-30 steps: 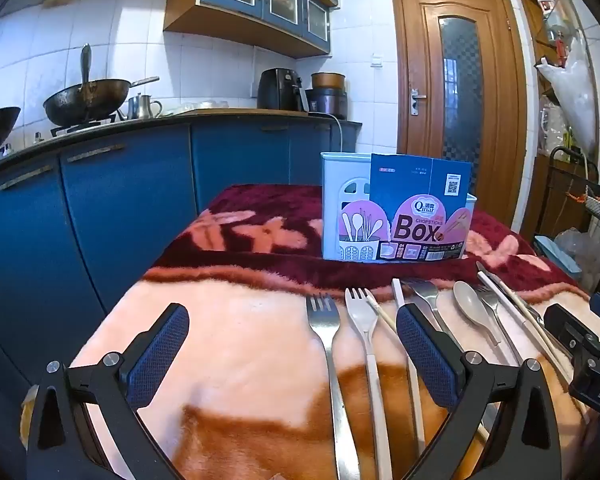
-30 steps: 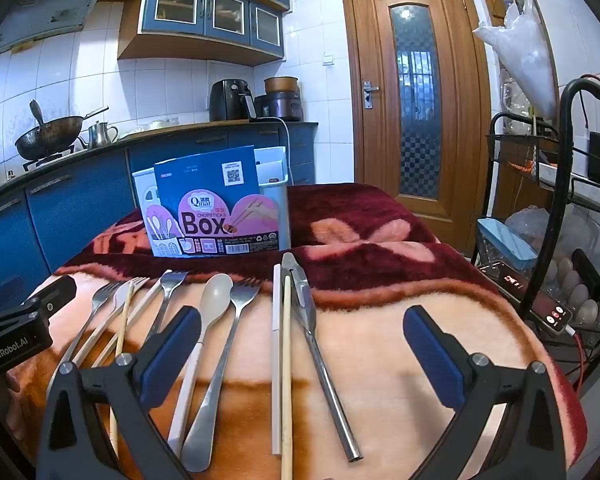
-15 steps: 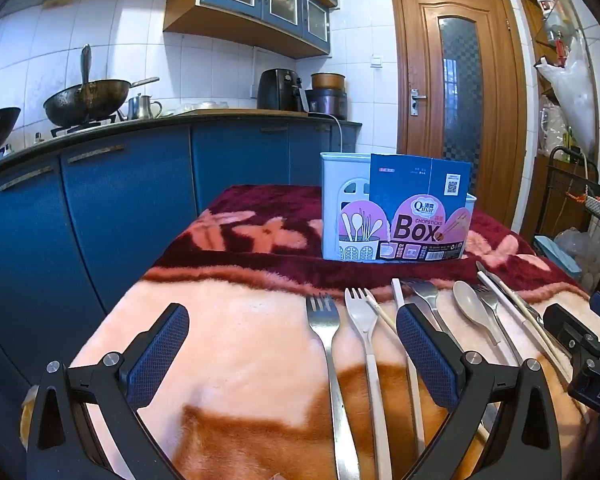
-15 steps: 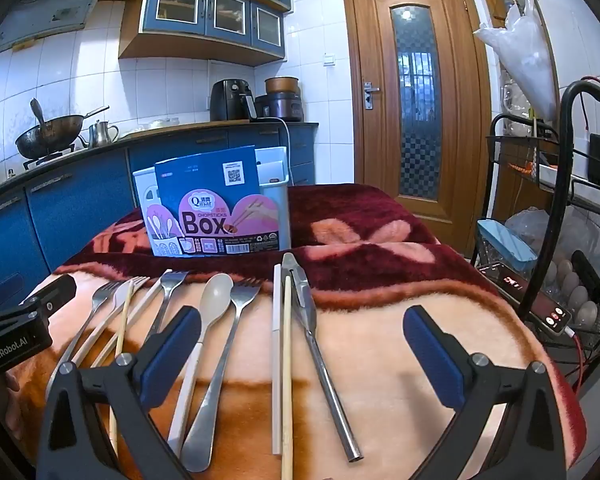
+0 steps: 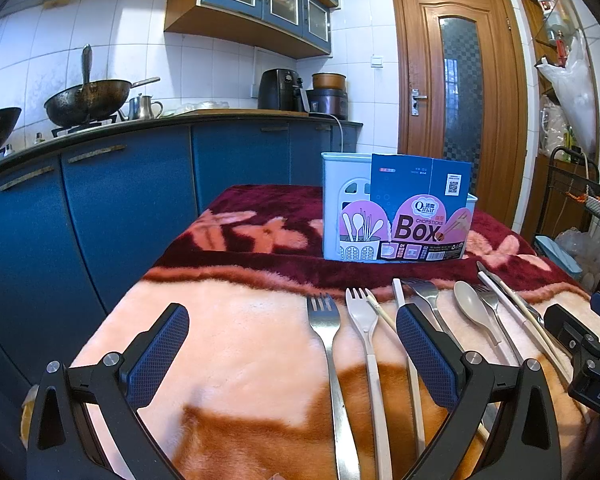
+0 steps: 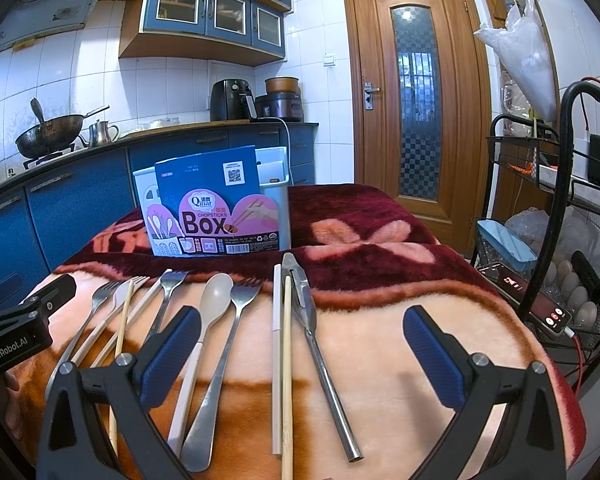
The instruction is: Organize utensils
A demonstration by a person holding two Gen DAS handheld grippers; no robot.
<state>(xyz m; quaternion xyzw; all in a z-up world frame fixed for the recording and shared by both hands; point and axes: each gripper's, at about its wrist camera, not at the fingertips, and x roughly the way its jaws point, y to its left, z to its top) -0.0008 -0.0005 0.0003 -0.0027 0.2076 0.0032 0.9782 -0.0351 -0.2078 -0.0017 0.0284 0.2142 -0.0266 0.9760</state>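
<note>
Both grippers, left point(image 5: 292, 356) and right point(image 6: 302, 356), hover wide apart, gripping nothing. On the blanket point(image 6: 380, 320) before the box point(image 6: 216, 210) lie four forks point(image 6: 244, 312), one spoon point(image 6: 210, 304), three chopsticks point(image 6: 287, 360) and closed tongs point(image 6: 308, 312).

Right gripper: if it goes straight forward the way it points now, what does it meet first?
Probably the metal tongs lying between the open jaws of the right gripper, beside the chopsticks; farther on, blanket. Depth is unclear.
</note>
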